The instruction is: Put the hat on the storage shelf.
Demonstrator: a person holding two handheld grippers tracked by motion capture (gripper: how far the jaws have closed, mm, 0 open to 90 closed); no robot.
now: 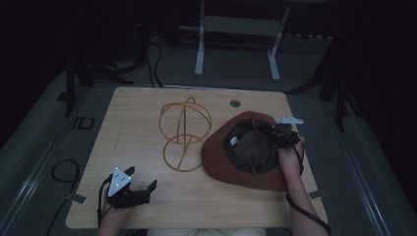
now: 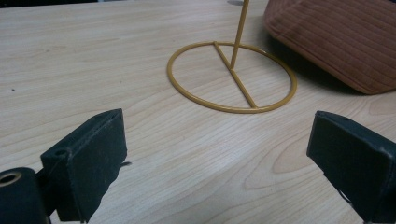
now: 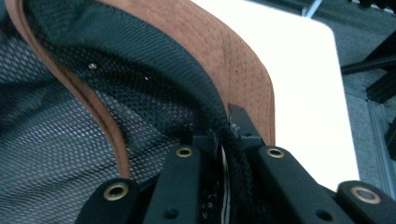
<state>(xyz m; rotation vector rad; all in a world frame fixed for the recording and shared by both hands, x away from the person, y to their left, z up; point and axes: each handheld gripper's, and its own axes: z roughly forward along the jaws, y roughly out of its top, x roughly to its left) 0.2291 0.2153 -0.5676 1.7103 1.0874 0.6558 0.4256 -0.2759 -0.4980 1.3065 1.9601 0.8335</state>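
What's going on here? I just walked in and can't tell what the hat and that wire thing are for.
A person is working at a wooden table with a gripper in each hand. The right gripper is shut on the rim of a brown hat, which lies upside down with its dark mesh lining showing. Beside the hat stands a yellow wire stand, untouched. The left gripper is open and holds nothing, near the front edge of the table.

A dim lab or studio recording space: a lone wooden table (image 1: 147, 206) on grey carpet, cables (image 1: 61, 169) trailing, metal stand legs (image 1: 236, 44) behind.
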